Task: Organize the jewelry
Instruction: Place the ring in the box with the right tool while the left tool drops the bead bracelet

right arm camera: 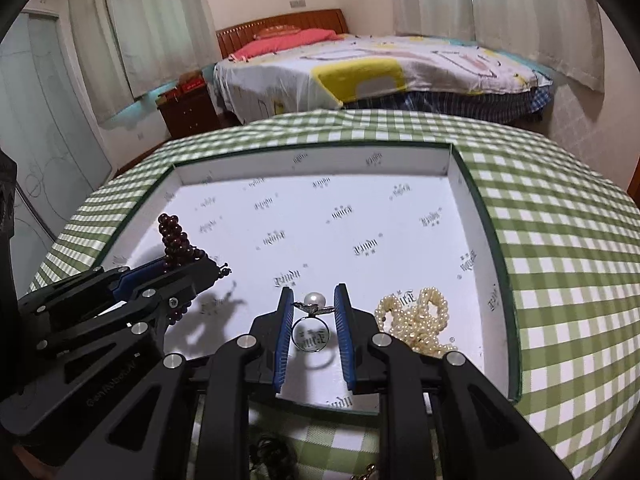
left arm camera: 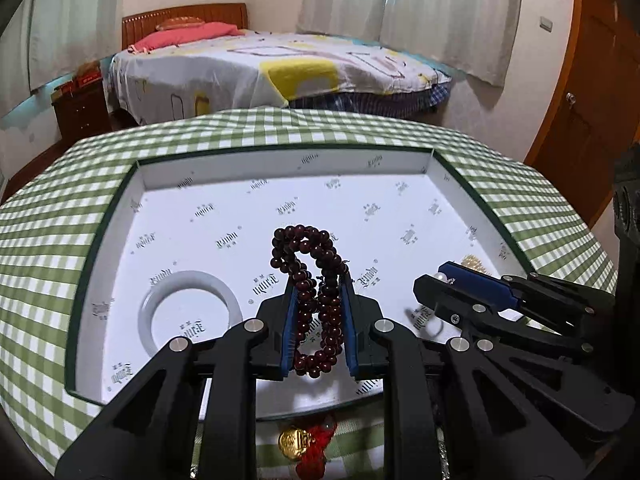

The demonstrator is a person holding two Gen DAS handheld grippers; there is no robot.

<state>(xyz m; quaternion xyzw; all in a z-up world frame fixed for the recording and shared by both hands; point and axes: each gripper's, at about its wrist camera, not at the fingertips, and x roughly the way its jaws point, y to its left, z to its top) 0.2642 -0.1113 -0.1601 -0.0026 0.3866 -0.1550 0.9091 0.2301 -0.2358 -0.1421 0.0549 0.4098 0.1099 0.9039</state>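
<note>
- Nearest the left wrist lens, a gold coin charm on red cord (left arm camera: 298, 446) lies on the green-checked tablecloth (left arm camera: 48, 216), just outside the near wall of the box.
- Left gripper (left arm camera: 319, 280) has its blue pads pressed in on a dark red bead strand (left arm camera: 314, 280); the beads loop up above the fingertips and hang down between the fingers.
- That strand hangs over the white printed floor of the open box (left arm camera: 280, 168), clear of the floor as far as the shadow in the right wrist view suggests.
- A pale bangle (left arm camera: 190, 312) lies flat on the box floor, to the left of the left gripper.
- Right gripper (right arm camera: 309, 306) is closed narrow on a pearl ring (right arm camera: 312, 322): the pearl setting sits between the blue pads, the band hanging below.
- Cream pearl necklace (right arm camera: 416, 320) lies heaped on the box floor, just beside the right gripper's right finger.
- Both grippers sit side by side over the near half of the box, each holding its own piece.
- Beyond the table, a bed (right arm camera: 380, 68) with a patterned cover and pale curtains (left arm camera: 448, 12).
</note>
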